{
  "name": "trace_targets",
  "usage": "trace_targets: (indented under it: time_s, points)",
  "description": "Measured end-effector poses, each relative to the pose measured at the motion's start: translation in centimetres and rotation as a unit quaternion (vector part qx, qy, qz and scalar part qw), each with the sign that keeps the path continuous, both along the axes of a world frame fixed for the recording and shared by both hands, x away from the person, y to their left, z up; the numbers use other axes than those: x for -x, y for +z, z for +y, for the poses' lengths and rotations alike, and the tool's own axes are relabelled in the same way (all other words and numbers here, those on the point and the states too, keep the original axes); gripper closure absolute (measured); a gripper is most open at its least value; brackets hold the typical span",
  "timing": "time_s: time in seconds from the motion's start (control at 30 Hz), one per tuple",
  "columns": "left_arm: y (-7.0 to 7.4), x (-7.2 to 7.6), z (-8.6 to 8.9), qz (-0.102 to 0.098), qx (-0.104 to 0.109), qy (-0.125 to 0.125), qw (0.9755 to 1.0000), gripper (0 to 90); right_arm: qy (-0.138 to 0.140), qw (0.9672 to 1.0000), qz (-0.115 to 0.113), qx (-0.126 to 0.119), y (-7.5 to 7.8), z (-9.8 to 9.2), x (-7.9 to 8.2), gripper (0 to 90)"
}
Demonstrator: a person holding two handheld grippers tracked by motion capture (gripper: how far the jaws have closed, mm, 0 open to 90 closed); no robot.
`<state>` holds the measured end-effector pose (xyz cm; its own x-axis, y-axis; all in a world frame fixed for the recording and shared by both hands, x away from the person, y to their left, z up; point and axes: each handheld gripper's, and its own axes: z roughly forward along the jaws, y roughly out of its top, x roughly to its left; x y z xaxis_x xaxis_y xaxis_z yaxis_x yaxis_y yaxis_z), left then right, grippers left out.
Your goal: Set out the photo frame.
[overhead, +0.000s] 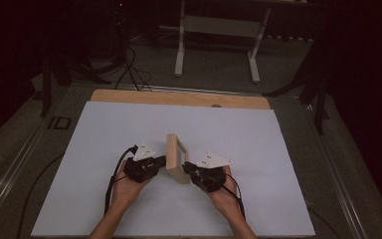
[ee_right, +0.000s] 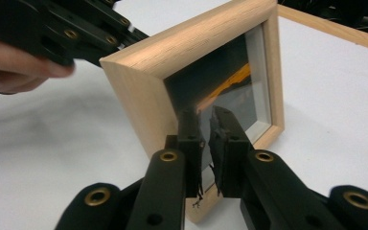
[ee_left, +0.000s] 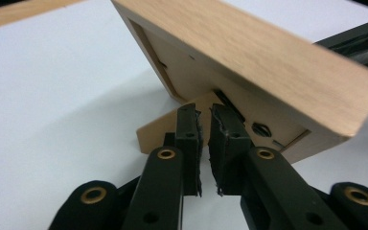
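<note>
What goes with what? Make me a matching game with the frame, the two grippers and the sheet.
Things:
1 frame
2 left gripper
3 right gripper
4 sheet

Matches:
A white, lying flat
B at the glass front
C light wood, standing up
D at the back, by the stand

Pairs: 1-C, 2-D, 3-B, 4-A
</note>
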<state>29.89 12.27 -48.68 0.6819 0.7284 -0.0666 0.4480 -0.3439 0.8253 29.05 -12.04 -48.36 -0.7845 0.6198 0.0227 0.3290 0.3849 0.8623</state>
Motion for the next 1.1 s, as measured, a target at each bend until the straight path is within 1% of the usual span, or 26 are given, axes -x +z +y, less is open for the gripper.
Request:
trace_targets:
  time_s: [0.07,0.1,0.23,0.27,0.3,0.37,0.5,0.57,0.67,0.77,0.87,0.9,0.93,0.97,1.03,1.1]
  points:
    - [0.4,0.3,0.3,-0.007,0.004,0.002,1.0000,78.3,-0.002,1.0000,0.000,-0.005,0.1,-0.2,0.0,77.2]
    - [0.5,0.4,0.4,-0.008,0.004,0.001,1.0000,77.4,-0.002,1.0000,-0.001,-0.006,0.2,-0.3,0.0,76.1]
    - [1.0,0.8,0.7,-0.011,0.016,0.001,0.9998,71.4,-0.007,0.9999,0.000,-0.010,0.4,-0.7,0.0,72.7]
    - [1.1,0.8,0.8,-0.011,0.020,0.002,0.9997,70.3,-0.009,0.9999,0.000,-0.012,0.4,-0.8,0.0,72.4]
    - [1.1,0.8,0.8,-0.011,0.020,0.002,0.9997,69.2,-0.009,0.9999,0.000,-0.012,0.4,-0.8,0.0,72.4]
    - [1.4,0.9,1.2,-0.012,0.031,0.003,0.9995,67.5,-0.013,0.9998,0.000,-0.016,0.6,-1.1,-0.1,71.1]
    - [1.7,1.0,1.5,-0.013,0.037,0.007,0.9992,64.3,-0.015,0.9997,0.000,-0.018,0.7,-1.4,-0.1,69.4]
    - [2.0,1.2,1.6,-0.021,0.044,0.012,0.9987,62.6,-0.016,0.9997,0.001,-0.019,0.7,-1.4,-0.1,68.8]
    - [2.4,1.5,1.7,-0.029,0.049,0.022,0.9981,59.0,-0.018,0.9997,0.001,-0.020,0.7,-1.6,-0.2,67.4]
    - [2.8,1.7,1.6,-0.032,0.050,0.026,0.9979,57.4,-0.022,0.9996,0.002,-0.019,0.7,-1.7,-0.2,66.7]
    - [3.1,1.9,1.5,-0.036,0.053,0.029,0.9975,53.2,-0.023,0.9995,0.002,-0.020,0.8,-1.9,-0.2,66.3]
    - [3.3,2.0,1.4,-0.033,0.064,0.028,0.9970,52.1,-0.023,0.9995,0.002,-0.021,0.8,-2.0,-0.2,65.9]
    - [3.3,2.0,1.4,-0.033,0.064,0.028,0.9970,51.0,-0.023,0.9995,0.002,-0.021,0.8,-2.0,-0.2,65.9]
    - [3.5,2.2,1.2,-0.034,0.069,0.026,0.9967,49.9,-0.025,0.9995,0.001,-0.022,0.8,-2.0,-0.2,65.7]
    - [3.7,2.3,1.0,-0.036,0.071,0.026,0.9965,47.5,-0.026,0.9994,0.001,-0.022,0.8,-2.1,-0.3,65.0]
    - [3.8,2.4,0.8,-0.040,0.075,0.031,0.9959,44.2,-0.027,0.9994,0.001,-0.023,0.8,-2.1,-0.3,64.2]
